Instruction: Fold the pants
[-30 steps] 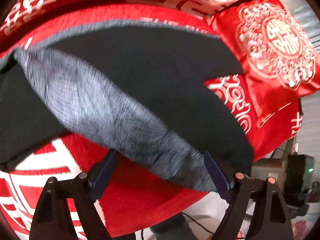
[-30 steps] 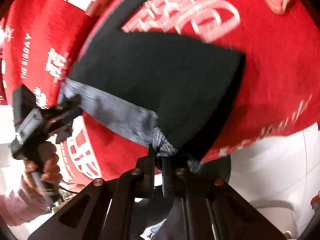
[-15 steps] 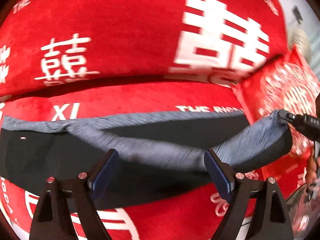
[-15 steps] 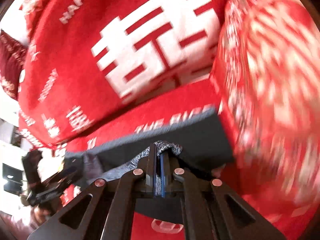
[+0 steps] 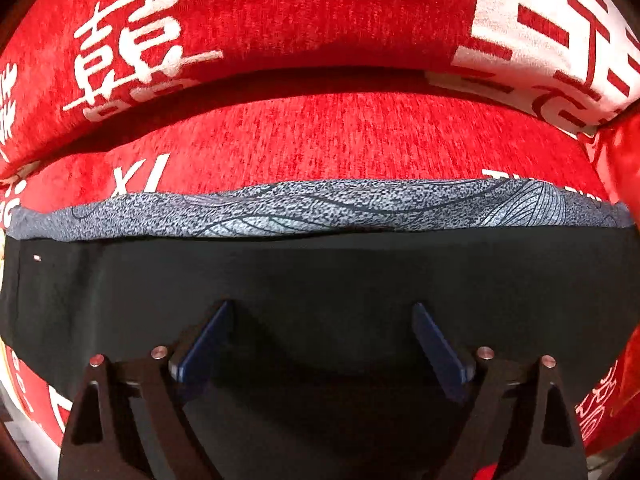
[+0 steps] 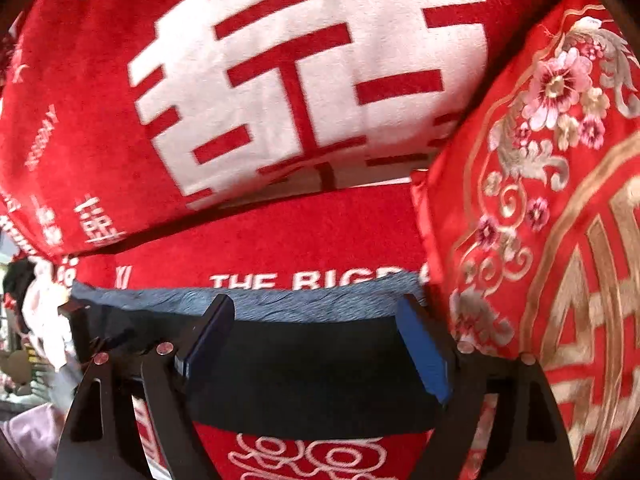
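Pants [image 5: 320, 300] lie flat on red sofa cover [image 5: 340, 136], long axis side to side, grey waistband [image 5: 320, 210] at far edge. Left gripper [image 5: 320, 340] released, empty above them. Right gripper [image 6: 316, 344] jaws just opened, nothing between, near right end.

Home setting, likely a living room or bedroom: soft seat with a red plush cover [image 5: 360, 136] printed with white double-happiness characters and English text, matching back cushion [image 6: 280, 80], plus 1 embroidered red satin pillow [image 6: 560, 200] with flowers and gold pattern. Wedding-style household decor.
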A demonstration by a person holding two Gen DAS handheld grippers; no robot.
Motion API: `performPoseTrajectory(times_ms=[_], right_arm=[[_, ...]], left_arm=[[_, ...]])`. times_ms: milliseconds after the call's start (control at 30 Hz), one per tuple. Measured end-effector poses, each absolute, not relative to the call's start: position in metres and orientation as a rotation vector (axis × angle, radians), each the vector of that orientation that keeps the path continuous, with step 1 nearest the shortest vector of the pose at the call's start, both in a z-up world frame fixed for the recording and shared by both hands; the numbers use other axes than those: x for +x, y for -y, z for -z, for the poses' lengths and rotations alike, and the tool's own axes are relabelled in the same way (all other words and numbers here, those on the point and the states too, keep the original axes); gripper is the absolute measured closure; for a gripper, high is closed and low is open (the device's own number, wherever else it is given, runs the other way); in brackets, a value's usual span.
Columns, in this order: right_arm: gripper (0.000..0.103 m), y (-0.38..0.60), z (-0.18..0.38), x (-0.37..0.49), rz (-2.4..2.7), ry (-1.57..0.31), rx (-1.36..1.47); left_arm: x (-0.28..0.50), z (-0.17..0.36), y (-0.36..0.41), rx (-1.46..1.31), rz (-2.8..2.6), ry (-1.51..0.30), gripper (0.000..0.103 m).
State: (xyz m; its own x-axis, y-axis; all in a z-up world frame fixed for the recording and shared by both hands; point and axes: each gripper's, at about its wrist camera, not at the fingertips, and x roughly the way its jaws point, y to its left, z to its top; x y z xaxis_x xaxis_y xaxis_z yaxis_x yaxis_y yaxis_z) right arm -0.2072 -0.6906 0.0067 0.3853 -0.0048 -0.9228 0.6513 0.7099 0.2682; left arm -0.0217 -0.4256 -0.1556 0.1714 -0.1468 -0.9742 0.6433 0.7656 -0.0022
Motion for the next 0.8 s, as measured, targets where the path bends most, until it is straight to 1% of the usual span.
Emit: performPoseTrajectory(times_ms=[167, 200, 233, 267, 300, 333, 367, 400, 433, 533, 600, 633, 700, 733, 767, 800], right_arm=[[0.019, 0.684, 0.024, -0.214, 0.572, -1.261, 0.638], [0.021, 0.686, 0.031, -0.215, 0.589, -1.279, 0.632], [0.026, 0.687, 0.037, -0.213, 0.593, -1.285, 0.616], [0.041, 0.687, 0.043, -0.208, 0.585, -1.292, 0.576], [0.053, 0.685, 0.050, -0.203, 0.566, -1.308, 0.551], [0.076, 0.683, 0.058, -0.198, 0.539, -1.334, 0.542], [0.080, 0.681, 0.073, -0.190, 0.506, -1.389, 0.536], [0.080, 0.680, 0.082, -0.186, 0.500, -1.421, 0.526], [0.083, 0.682, 0.093, -0.183, 0.502, -1.442, 0.509], [0.083, 0.698, 0.098, -0.176, 0.573, -1.391, 0.442], [0.082, 0.716, 0.097, -0.177, 0.630, -1.380, 0.525], [0.079, 0.720, 0.094, -0.178, 0.639, -1.368, 0.569], [0.078, 0.715, 0.079, -0.184, 0.618, -1.330, 0.592], [0.075, 0.708, 0.073, -0.187, 0.586, -1.319, 0.594], [0.067, 0.699, 0.069, -0.191, 0.558, -1.311, 0.602], [0.062, 0.687, 0.066, -0.196, 0.527, -1.303, 0.612]], left_arm=[[-0.019, 0.158, 0.426, 0.458, 0.585, -1.296, 0.010], [-0.019, 0.159, 0.427, 0.462, 0.580, -1.293, 0.008], [-0.017, 0.160, 0.427, 0.464, 0.572, -1.291, 0.005], [-0.015, 0.162, 0.431, 0.460, 0.569, -1.294, 0.003], [-0.012, 0.164, 0.432, 0.448, 0.564, -1.300, 0.002], [-0.009, 0.166, 0.435, 0.441, 0.556, -1.301, 0.001], [-0.003, 0.169, 0.437, 0.438, 0.551, -1.300, 0.001], [0.002, 0.170, 0.441, 0.438, 0.547, -1.298, 0.001], [0.008, 0.171, 0.445, 0.436, 0.543, -1.296, 0.001], [0.024, 0.163, 0.456, 0.426, 0.518, -1.288, 0.001], [0.034, 0.151, 0.453, 0.413, 0.511, -1.249, 0.001], [0.037, 0.146, 0.450, 0.409, 0.508, -1.235, 0.001], [0.048, 0.145, 0.440, 0.413, 0.487, -1.228, 0.001], [0.052, 0.149, 0.436, 0.424, 0.470, -1.238, 0.001], [0.054, 0.156, 0.432, 0.443, 0.444, -1.257, 0.001], [0.059, 0.168, 0.427, 0.467, 0.418, -1.285, 0.001]])
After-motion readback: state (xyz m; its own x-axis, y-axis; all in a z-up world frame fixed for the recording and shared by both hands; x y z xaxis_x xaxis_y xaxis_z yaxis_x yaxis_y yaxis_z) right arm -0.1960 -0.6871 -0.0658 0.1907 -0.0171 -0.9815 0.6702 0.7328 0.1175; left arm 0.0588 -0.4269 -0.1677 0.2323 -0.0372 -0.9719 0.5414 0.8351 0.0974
